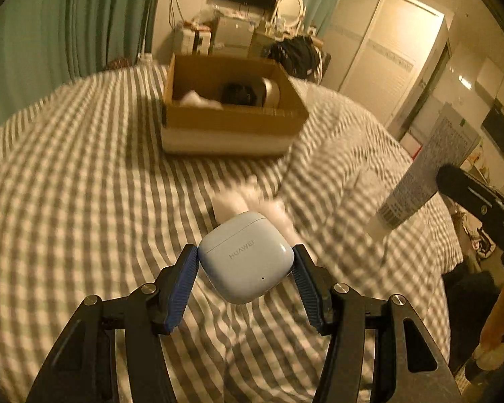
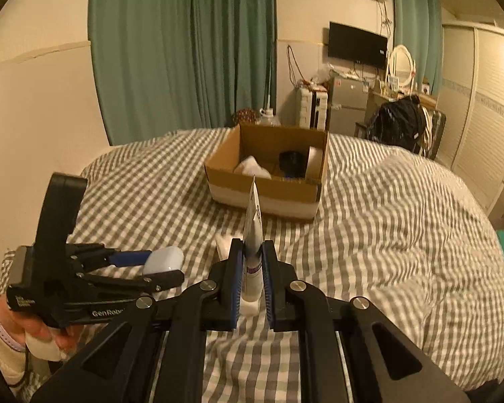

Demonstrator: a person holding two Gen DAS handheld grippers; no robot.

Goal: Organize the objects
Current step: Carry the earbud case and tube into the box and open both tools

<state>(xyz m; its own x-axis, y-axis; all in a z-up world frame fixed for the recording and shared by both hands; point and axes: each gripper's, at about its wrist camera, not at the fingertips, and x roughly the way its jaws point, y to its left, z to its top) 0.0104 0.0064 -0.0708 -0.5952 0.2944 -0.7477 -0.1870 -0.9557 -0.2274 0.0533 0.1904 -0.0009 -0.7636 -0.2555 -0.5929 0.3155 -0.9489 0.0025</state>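
Both hands are loaded and both are up in the air, short of the cardboard box (image 2: pixel 268 181) that sits on the checked bedspread (image 2: pixel 386 235). The left gripper (image 1: pixel 245 262) has its blue pads pinched on the two sides of a pale blue earbud case (image 1: pixel 245 258), lid edge facing up. That case is smooth and rounded, and the pads only catch it near their tips, so I'd worry it squirts out on the way to the box if the squeeze eases or the hand jerks.

The right gripper (image 2: pixel 252 268) is clamped on a white tube (image 2: pixel 252 235), cap end down, crimped end pointing at the box. The tube looks soft; it could slide down through the pads.

Between the grippers and the box lies a white crumpled something (image 1: pixel 242 201), blurred, I can't tell what. The box already holds a white wad, a dark item and a white cylinder, so a careless drop could bounce off those or clip the near wall.
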